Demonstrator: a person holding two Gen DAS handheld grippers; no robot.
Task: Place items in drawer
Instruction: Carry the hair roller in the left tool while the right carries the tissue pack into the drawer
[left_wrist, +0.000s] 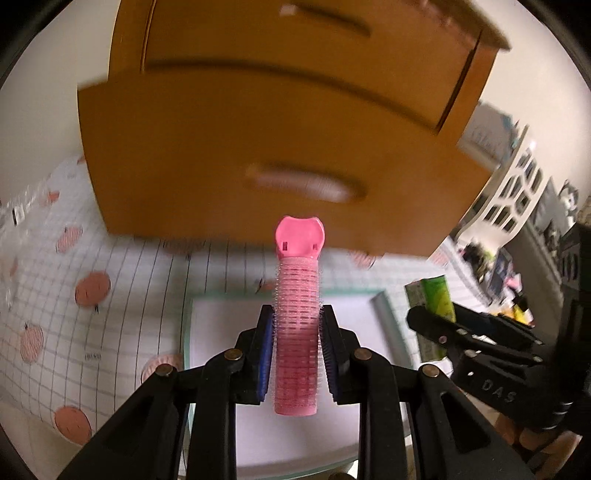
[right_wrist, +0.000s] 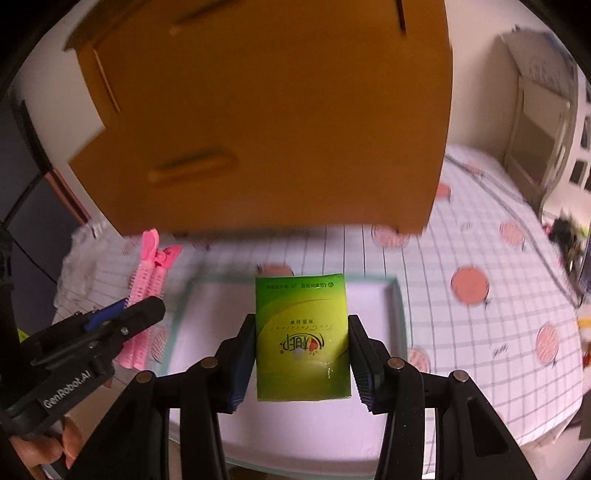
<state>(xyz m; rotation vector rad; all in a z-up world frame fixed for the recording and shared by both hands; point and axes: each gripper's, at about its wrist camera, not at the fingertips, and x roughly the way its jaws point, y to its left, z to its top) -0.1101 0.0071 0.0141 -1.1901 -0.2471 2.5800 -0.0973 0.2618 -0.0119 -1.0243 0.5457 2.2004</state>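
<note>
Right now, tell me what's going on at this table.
A person is working with a handheld gripper in each hand. The left gripper is clamped on a pink hair roller clip, and the right gripper holds a green packet. Both are raised above a shallow white tray on the checked tablecloth, facing an orange-brown drawer unit. Its lower drawer appears to stand out from the frame. Neither item is inside a drawer yet.

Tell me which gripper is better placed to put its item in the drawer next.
Neither can yet: both are full and no drawer visibly stands open. The left gripper holds the pink hair roller just below the lower drawer handle; the right gripper holds the green packet. Slightly left.
</note>
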